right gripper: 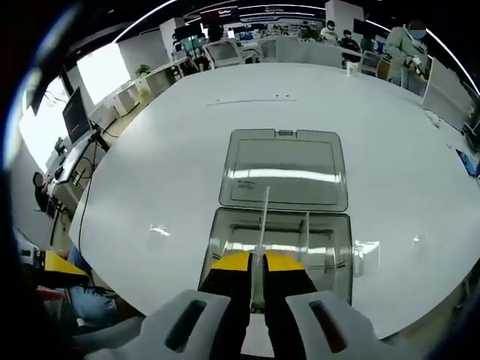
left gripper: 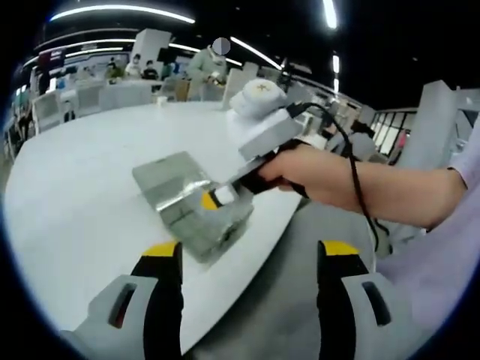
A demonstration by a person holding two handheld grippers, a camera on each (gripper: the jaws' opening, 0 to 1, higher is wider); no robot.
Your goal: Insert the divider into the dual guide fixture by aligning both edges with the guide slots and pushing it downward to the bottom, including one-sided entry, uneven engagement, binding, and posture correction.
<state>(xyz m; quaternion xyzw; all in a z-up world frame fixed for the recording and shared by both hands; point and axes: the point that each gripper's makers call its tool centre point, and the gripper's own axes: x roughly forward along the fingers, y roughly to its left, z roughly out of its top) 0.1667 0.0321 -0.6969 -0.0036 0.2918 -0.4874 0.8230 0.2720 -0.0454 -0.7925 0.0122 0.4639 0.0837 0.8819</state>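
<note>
A clear plastic box (right gripper: pixel 330 247) stands open near the front edge of a white round table (right gripper: pixel 165 150), its lid (right gripper: pixel 285 169) lying flat behind it. My right gripper (right gripper: pixel 257 264) is shut on a thin clear divider (right gripper: pixel 264 217), seen edge-on and reaching down into the box. A second upright divider (right gripper: pixel 306 234) stands in the box to its right. In the left gripper view a hand holds the right gripper (left gripper: pixel 216 199) over the box (left gripper: pixel 187 202). My left gripper (left gripper: pixel 250 253) hangs open over the table's edge, short of the box, with nothing between its jaws.
The table edge (left gripper: pixel 259 251) runs just past the box, with grey floor below. A cable (left gripper: pixel 352 180) trails over the person's forearm. A small cup (right gripper: pixel 351 67) stands far back on the table. Chairs, desks and seated people line the room's far side.
</note>
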